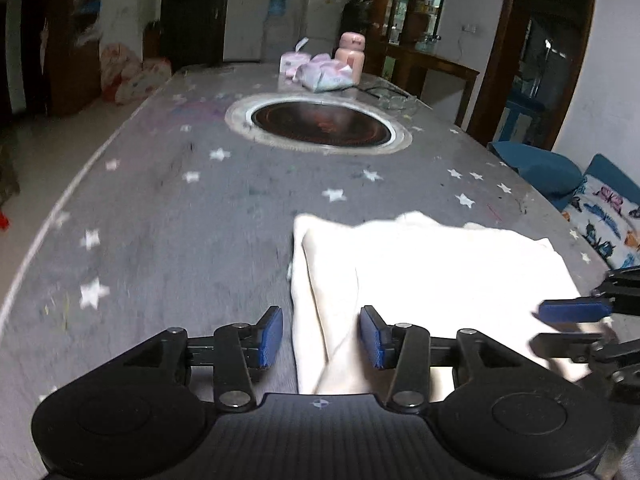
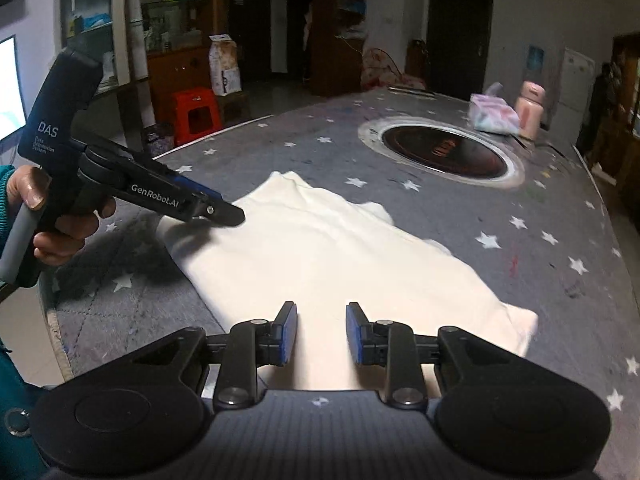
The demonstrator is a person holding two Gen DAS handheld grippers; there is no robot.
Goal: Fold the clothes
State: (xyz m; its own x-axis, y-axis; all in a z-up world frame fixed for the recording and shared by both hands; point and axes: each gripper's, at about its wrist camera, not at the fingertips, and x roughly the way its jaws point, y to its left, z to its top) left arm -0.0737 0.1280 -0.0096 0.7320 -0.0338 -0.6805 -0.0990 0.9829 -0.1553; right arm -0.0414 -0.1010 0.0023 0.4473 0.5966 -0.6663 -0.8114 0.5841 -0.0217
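A cream-white garment [image 1: 432, 264] lies folded flat on the grey star-patterned table [image 1: 160, 220]. In the left wrist view my left gripper [image 1: 322, 338] is open, its blue pads on either side of the garment's near left edge, gripping nothing. My right gripper [image 1: 572, 328] comes in from the right edge over the cloth's near right corner. In the right wrist view the right gripper [image 2: 322, 334] is open just above the garment [image 2: 340, 248]. A hand [image 2: 60, 236] holds the left gripper [image 2: 224, 212], whose tip is over the cloth's left corner.
A round dark hotplate [image 1: 322, 124] is set into the table's middle. Beyond it stand a pink flask [image 1: 350, 56] and tissue packs [image 1: 328, 74]. A blue cushion [image 1: 540, 170] lies by the right edge. A red stool [image 2: 196, 114] stands on the floor.
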